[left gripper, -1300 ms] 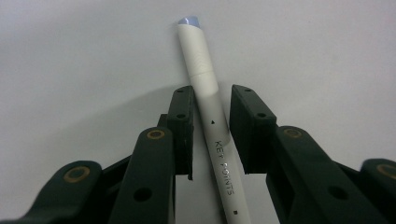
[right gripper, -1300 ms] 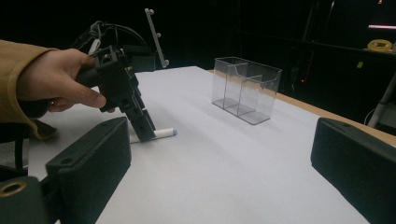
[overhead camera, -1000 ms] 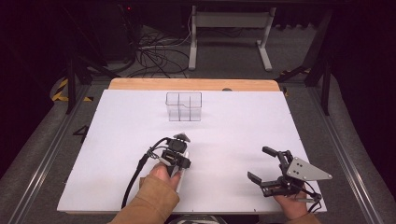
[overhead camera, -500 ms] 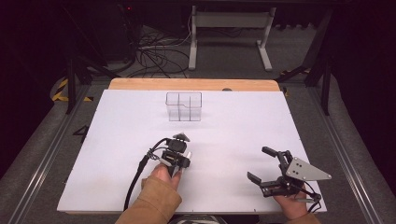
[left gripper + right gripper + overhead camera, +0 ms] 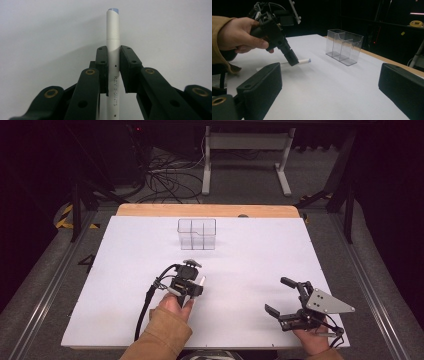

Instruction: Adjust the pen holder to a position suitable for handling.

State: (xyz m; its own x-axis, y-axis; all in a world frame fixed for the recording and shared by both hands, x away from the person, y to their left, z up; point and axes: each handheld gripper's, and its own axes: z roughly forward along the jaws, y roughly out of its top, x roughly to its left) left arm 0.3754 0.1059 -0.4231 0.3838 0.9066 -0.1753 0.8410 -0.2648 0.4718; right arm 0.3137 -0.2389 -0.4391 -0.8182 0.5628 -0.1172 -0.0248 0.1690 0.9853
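A white pen (image 5: 113,37) with a pale blue end lies low over the white table (image 5: 125,270), left of centre. My left gripper (image 5: 113,50) is shut on the pen's barrel, with the blue end sticking out past the jaws. From the right gripper view, the left gripper (image 5: 293,60) tilts down onto the pen (image 5: 304,61), which rests at the table surface. My right gripper (image 5: 276,295) stands open near the front right, with nothing between its jaws. A clear plastic holder (image 5: 197,234) with compartments stands empty at the back centre.
A wooden strip (image 5: 205,210) runs along the table's far edge. Beyond it are floor cables (image 5: 165,180) and a metal stand (image 5: 245,150). A black cable (image 5: 145,312) trails from the left gripper toward the front edge.
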